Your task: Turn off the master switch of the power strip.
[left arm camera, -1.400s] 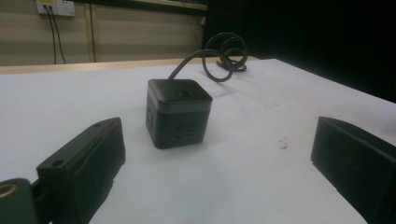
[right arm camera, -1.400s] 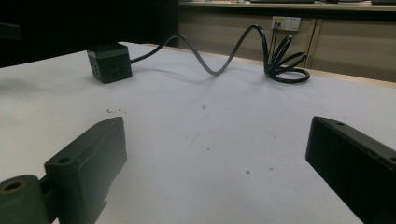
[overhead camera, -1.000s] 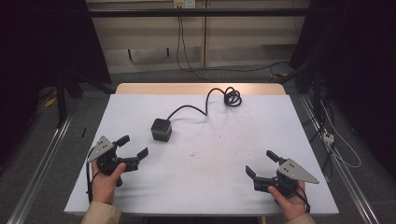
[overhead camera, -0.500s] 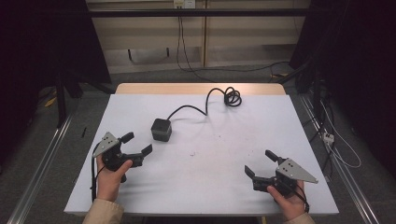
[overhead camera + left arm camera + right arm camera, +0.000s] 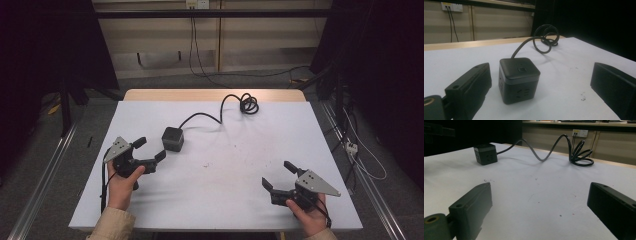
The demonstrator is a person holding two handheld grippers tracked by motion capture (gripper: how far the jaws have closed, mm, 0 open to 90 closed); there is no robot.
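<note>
High view: a white bench (image 5: pixel 230 165) carries a dark cube-shaped power block (image 5: pixel 172 139) left of centre, its black cable (image 5: pixel 220 112) running back to a coil at the far edge. The left tongs (image 5: pixel 149 150) sit just beside the block on its near-left, jaws apart, held in the person's left hand (image 5: pixel 120 182). The right tongs (image 5: pixel 280 176) rest near the front right corner, well apart from the block, jaws apart, in the right hand (image 5: pixel 307 215), which is cut off by the bottom edge. Small dark specks mark the bench surface; what they are is hard to tell.

Left gripper view: the power block (image 5: pixel 519 79) stands between the two black jaws, nearer the left one, touching neither. A small button on its top and socket slots on its front face show dimly. The cable (image 5: pixel 541 41) loops behind. Both jaws are cut off by the frame.

Right gripper view: the jaws stand wide apart over bare bench (image 5: pixel 536 202). The block (image 5: pixel 485 154) sits far off at upper left, and the cable (image 5: pixel 564 150) arcs to its coil. The room to the upper left is too dark to read.
</note>
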